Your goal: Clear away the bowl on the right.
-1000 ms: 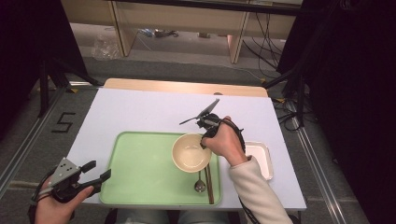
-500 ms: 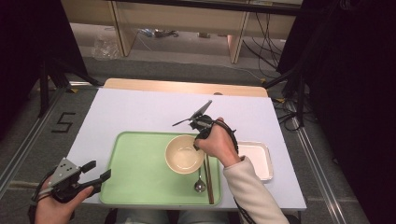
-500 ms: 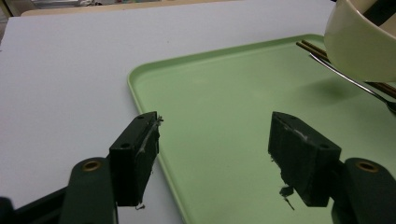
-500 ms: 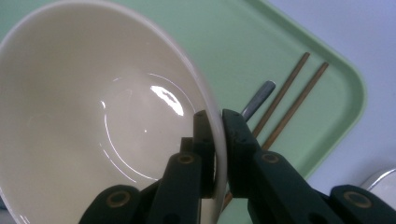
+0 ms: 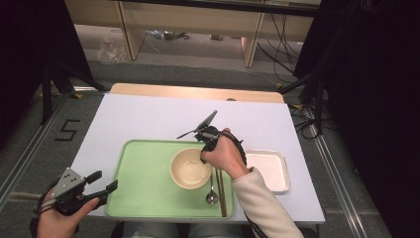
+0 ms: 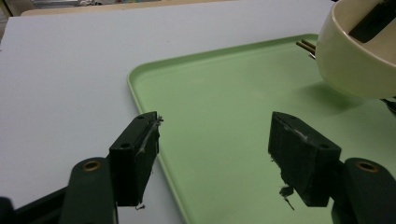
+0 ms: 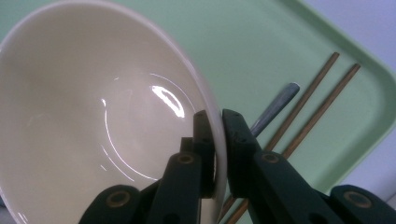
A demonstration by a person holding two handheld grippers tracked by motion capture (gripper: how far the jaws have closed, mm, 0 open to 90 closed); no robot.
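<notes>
My right gripper (image 5: 202,157) is shut on the right rim of a cream bowl (image 5: 190,168), one jaw inside the rim and one outside, as the right gripper view shows (image 7: 218,126). The empty bowl (image 7: 93,116) hangs slightly tilted, just above the green tray (image 5: 143,173). It also shows at the upper right of the left gripper view (image 6: 355,60), with a shadow under it. At the tray's near left corner my left gripper (image 5: 104,180) stands open with nothing between its jaws (image 6: 215,154).
A metal spoon (image 5: 212,191) and a pair of wooden chopsticks (image 5: 220,191) lie on the tray's right side, just right of the bowl. A white square dish (image 5: 267,168) sits on the table right of the tray. White tabletop lies beyond the tray.
My right hand has carried the bowl a little to the left and toward the person over the tray. The left gripper has stayed where it was.
</notes>
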